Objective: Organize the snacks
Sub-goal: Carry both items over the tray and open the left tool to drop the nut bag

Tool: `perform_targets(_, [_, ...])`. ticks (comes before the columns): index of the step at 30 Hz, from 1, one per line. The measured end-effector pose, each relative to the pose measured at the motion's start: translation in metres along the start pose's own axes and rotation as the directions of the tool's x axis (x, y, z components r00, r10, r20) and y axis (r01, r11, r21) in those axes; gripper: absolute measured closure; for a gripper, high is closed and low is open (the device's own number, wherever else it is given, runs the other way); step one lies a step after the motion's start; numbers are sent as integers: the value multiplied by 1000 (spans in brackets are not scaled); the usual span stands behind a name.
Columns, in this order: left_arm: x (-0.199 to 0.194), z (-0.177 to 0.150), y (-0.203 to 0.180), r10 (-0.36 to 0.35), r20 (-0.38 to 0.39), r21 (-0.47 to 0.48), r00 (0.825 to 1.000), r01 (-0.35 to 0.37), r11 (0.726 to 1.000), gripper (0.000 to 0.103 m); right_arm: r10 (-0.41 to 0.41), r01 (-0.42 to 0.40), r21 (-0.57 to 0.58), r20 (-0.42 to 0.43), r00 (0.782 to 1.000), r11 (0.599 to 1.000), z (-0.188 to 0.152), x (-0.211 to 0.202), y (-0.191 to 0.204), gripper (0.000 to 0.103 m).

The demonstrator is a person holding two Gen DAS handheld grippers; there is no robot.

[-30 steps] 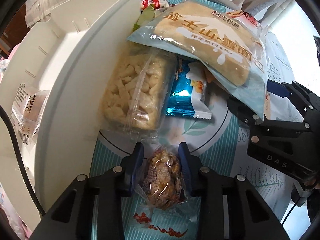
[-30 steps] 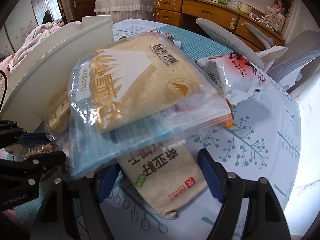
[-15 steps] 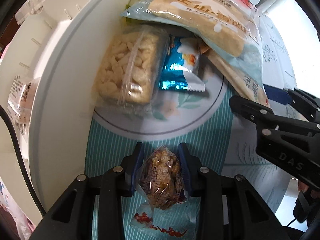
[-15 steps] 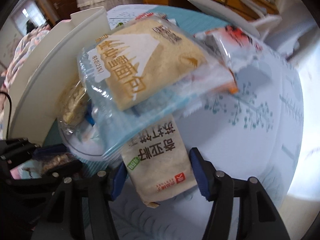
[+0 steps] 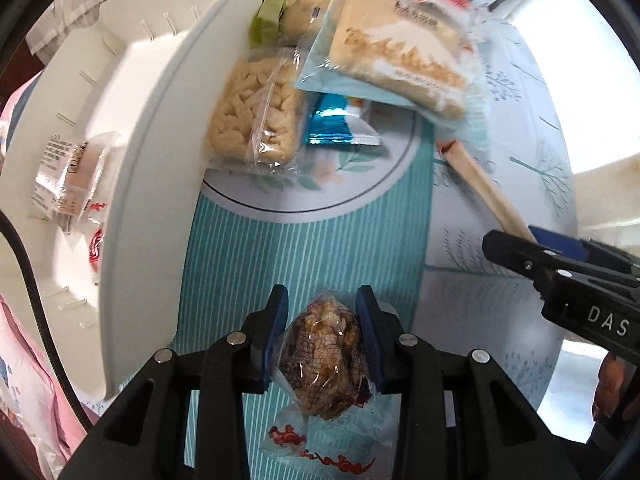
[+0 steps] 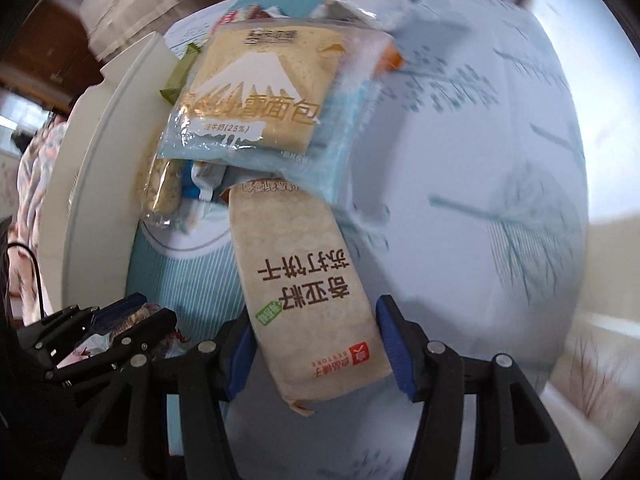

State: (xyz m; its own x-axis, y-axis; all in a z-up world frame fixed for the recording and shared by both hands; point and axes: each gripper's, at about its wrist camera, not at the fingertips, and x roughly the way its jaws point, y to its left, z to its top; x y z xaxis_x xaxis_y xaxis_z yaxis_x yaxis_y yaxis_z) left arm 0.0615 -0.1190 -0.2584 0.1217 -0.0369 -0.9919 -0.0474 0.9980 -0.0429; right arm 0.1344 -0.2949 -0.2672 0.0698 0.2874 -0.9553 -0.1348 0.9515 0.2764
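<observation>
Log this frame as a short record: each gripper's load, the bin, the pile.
left gripper: shut on brown snack
right gripper: shut on cracker pack
bin: white, left of the pile, holds one wrapped snack
pile: bread bag on top, over puffed-snack bag and blue packet
surface: patterned tablecloth
</observation>
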Motion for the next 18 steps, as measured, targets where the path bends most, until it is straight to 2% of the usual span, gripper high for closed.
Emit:
perform_targets(6, [-29, -25, -7, -11, 50, 44, 999, 9, 999, 70, 66, -61, 139, -31, 997, 988, -28, -14, -8, 49])
perform_targets(10, [-53, -37, -12, -48, 49, 44, 998, 46, 998, 70, 82, -72, 177, -46, 996, 982, -46, -21, -8, 49])
perform_targets(11, [-62, -36, -7, -58, 45, 44, 997, 56, 997, 70, 93, -83, 181, -44, 995, 980, -51, -24, -7, 53])
perform_targets(12, [-70, -36, -6, -66, 44, 45, 997, 64, 997, 70, 102, -93, 185, -44, 994, 978, -52, -25, -3, 75])
perform_targets(13, [-78, -26, -9, -69, 43, 49, 997, 67, 997, 70, 110, -100, 191, -44, 993, 976, -56, -26, -2, 89])
perform_targets(18, [-96, -22, -18, -66, 48, 61, 997, 63, 996, 69, 137, -118, 243, -63, 988, 963, -69, -17, -3, 90])
